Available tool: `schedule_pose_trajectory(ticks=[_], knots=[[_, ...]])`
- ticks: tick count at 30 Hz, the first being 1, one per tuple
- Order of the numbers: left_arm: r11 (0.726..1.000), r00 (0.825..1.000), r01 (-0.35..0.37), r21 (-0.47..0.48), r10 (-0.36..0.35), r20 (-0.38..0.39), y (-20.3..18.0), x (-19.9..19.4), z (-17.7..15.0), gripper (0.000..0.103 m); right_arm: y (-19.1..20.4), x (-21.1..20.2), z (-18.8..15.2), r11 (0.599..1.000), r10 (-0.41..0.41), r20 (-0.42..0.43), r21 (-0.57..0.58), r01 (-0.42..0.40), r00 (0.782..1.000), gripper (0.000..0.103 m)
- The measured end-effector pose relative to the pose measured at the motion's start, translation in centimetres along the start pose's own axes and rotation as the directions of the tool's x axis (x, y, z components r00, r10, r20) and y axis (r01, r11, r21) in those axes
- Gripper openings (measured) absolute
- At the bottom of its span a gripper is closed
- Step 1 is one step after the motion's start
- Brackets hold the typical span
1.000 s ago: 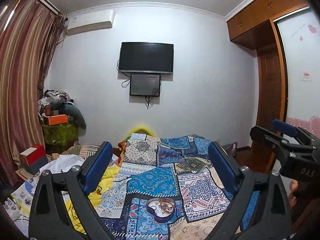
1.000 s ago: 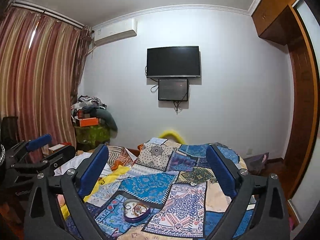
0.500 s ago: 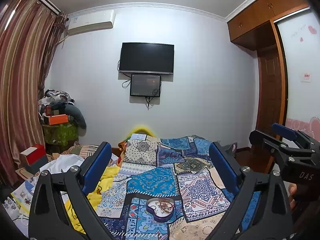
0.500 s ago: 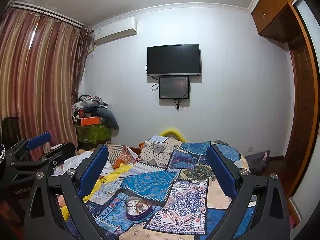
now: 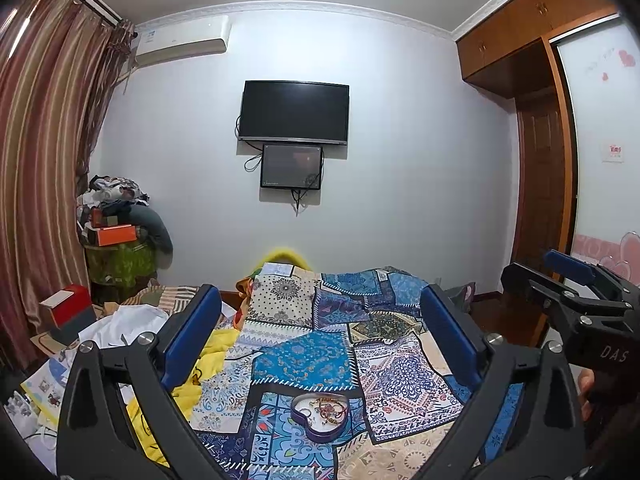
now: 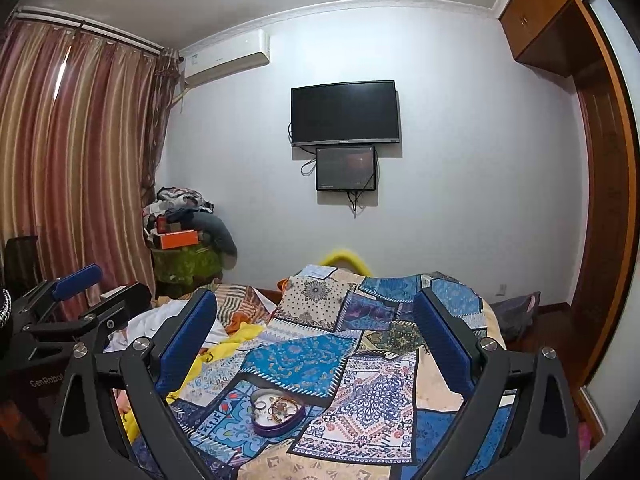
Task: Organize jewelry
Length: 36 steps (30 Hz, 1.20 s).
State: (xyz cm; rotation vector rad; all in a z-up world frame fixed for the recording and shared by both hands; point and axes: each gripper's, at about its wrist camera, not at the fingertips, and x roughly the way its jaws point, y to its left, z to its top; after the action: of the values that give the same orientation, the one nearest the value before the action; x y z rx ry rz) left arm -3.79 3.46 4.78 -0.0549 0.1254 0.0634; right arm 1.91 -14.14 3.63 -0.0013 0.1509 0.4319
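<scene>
Heart-shaped tin [image 5: 319, 416] of jewelry on the bed [image 5: 404, 384].
Both grippers, left gripper [image 5: 320, 344] and right gripper [image 6: 316, 344], hovered above it, jaws spread wide and empty.

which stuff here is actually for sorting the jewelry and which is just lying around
For the job:
- heart-shaped tin
- jewelry inside it
- left gripper, open
- right gripper, open

Lying about:
- orange box
- red box
- clothes pile
- yellow cloth
- patchwork blanket
</scene>
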Motion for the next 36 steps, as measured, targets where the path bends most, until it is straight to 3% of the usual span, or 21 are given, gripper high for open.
schedule_pose_trajectory(ticks=[36], knots=[[1.0,0.999,0.024,0.007,-0.024,-0.023,-0.4,0.69,-0.76,0.102,-0.72,-0.3,0.19,1.0,-0.003,-0.008,0.015,0.003,1.0,0.098]])
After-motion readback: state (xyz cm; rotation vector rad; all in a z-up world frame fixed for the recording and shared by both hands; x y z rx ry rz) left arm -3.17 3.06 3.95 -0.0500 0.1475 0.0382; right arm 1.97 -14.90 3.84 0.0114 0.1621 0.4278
